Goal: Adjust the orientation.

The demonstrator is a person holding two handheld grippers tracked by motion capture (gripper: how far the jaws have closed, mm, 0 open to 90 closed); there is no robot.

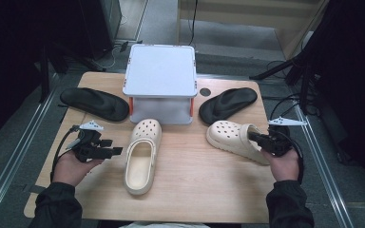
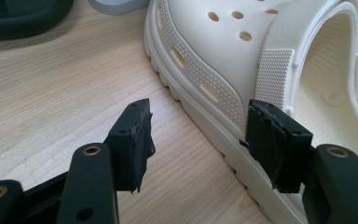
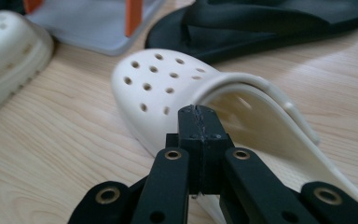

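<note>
The right gripper (image 3: 198, 122) is sitting with its jaws pressed together on the side wall of the cream clog (image 1: 233, 137) lying at about four o'clock on the table (image 1: 195, 190); in the right gripper view the closed pads are meeting at the clog's opening rim, though how much wall is between them is hard to make out. That clog is tilting onto its side with its perforated toe pointing toward ten o'clock. The left gripper (image 2: 198, 140) is holding its jaws spread wide, pinching nothing; one pad is hovering over bare wood and the other is just beside the ribbed sole edge of the second cream clog (image 2: 242, 70), whether touching I cannot tell. In the high view that second clog (image 1: 142, 154) is lying upright near the table's centre, toe toward twelve o'clock. Beyond it, a white two-tier rack (image 1: 160, 78) with orange posts is standing at twelve o'clock, with a black flip-flop (image 1: 95, 103) at ten o'clock and another black flip-flop (image 1: 228, 103) at two o'clock. No brand marks or writing are readable. The person's sleeves are being cut off at the bottom edge.
</note>
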